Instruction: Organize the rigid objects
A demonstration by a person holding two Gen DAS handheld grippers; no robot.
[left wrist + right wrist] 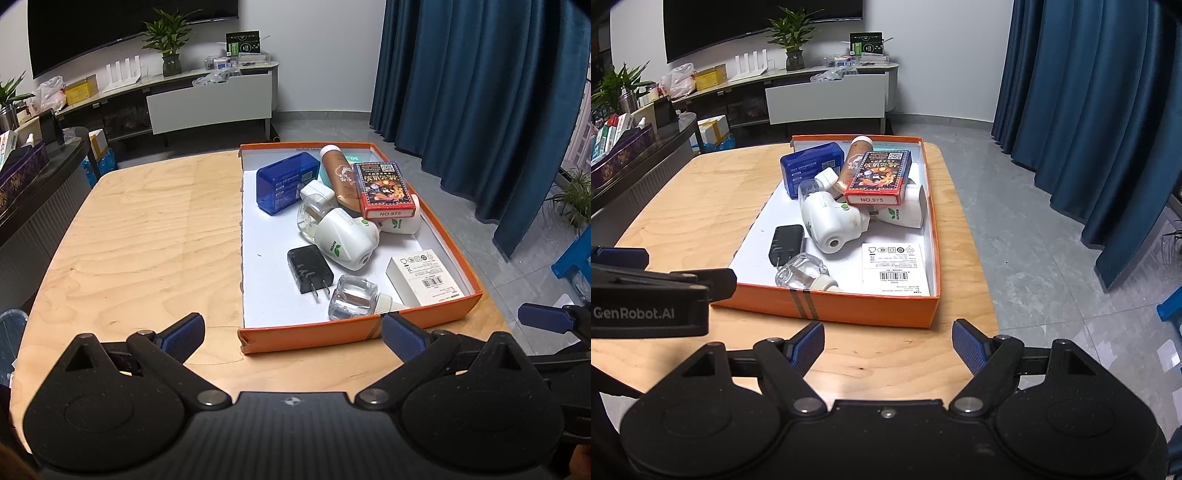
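Observation:
An orange box lid [310, 338] [827, 308] lies on the right side of a wooden table [140, 236] [701, 199]. In it lie a blue case [286, 182] [810, 166], a brown tube [338, 170], a red card box [384, 188] [881, 177], white plug-in devices [349, 238] [833, 225], a black charger [308, 267] [786, 242], a clear bottle [352, 297] [801, 271] and a white carton [424, 277] [895, 267]. My left gripper [293, 332] is open before the lid's near wall. My right gripper [888, 345] is open too, nothing between its fingers.
The left half of the table is bare wood. A dark cabinet [33, 192] stands left of it, a TV bench [184, 96] behind, blue curtains [480, 92] at the right. The left gripper's side [646, 295] shows in the right wrist view.

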